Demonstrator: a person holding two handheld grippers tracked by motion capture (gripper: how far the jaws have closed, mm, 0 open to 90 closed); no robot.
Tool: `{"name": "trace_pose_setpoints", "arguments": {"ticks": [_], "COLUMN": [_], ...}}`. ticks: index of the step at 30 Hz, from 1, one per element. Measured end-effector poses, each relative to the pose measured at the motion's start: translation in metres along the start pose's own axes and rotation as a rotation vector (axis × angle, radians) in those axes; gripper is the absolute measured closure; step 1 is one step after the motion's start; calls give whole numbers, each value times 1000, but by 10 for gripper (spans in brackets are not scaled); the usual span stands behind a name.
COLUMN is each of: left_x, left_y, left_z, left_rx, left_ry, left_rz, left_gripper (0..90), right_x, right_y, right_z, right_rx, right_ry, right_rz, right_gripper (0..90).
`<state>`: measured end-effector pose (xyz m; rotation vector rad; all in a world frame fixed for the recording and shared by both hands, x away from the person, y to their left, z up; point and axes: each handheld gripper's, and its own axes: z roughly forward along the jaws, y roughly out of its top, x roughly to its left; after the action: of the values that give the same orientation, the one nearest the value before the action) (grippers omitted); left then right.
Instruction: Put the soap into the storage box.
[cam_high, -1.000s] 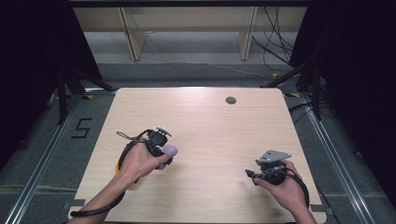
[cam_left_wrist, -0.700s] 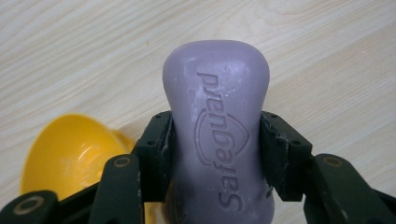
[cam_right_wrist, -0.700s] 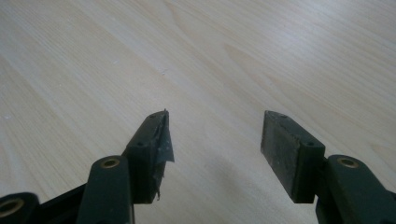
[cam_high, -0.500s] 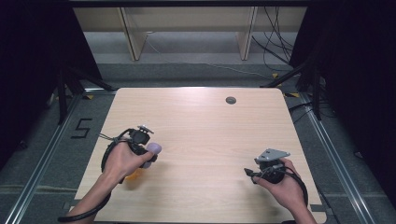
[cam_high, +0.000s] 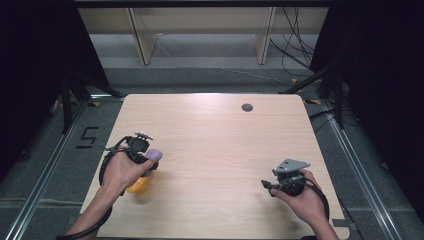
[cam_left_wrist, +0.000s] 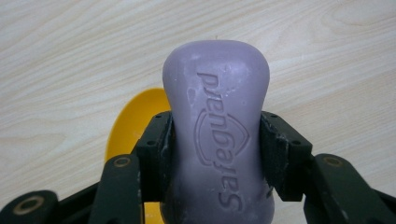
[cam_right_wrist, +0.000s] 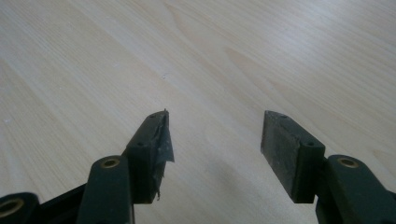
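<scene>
Your left gripper (cam_high: 150, 161) is clamped on a lilac bar of soap (cam_left_wrist: 217, 135) — both pads press its sides, and its embossed lettering faces the camera in the left gripper view. You hold it near the worktop's (cam_high: 210, 130) left edge, toward the near-left corner, just above a yellow dish (cam_high: 137, 186) that lies on the wood; in the left gripper view, part of the dish shows beneath and to the left of the bar. Whether soap and dish touch cannot be told. Your right gripper (cam_high: 270, 185) sits near the near-right corner — its jaws stand wide apart over bare wood, holding nothing.
</scene>
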<state>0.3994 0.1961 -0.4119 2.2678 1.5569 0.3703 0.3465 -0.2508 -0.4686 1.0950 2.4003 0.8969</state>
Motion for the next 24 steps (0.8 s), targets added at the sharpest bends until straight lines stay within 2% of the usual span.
{"name": "trace_pose_setpoints", "arguments": {"ticks": [6, 9, 10, 12, 16, 17, 18, 24], "left_x": [2, 2, 4, 5, 9, 9, 10, 16], "left_y": [-2, -3, -4, -4, -5, -5, -6, -9], "left_z": [1, 2, 3, 3, 3, 3, 3, 5], "left_rx": [7, 12, 13, 11, 12, 12, 15, 24], "left_ry": [14, 14, 19, 21, 22, 21, 27, 37], "left_rz": [-7, -24, -8, -22, -26, -43, -31, -52], "left_gripper": [483, 483, 483, 483, 483, 483, 483, 483], "right_x": [0, 0, 0, 0, 0, 0, 0, 0], "right_y": [0, 0, 0, 0, 0, 0, 0, 0], "right_z": [0, 0, 0, 0, 0, 0, 0, 0], "right_rx": [-1, -2, 0, 1, 2, 2, 3, 3], "right_ry": [0, 1, 1, 2, 1, 1, 1, 2], "right_rz": [-2, 3, -1, -1, -3, -2, -2, -1], "right_gripper": [428, 428, 428, 428, 428, 427, 428, 428]}}
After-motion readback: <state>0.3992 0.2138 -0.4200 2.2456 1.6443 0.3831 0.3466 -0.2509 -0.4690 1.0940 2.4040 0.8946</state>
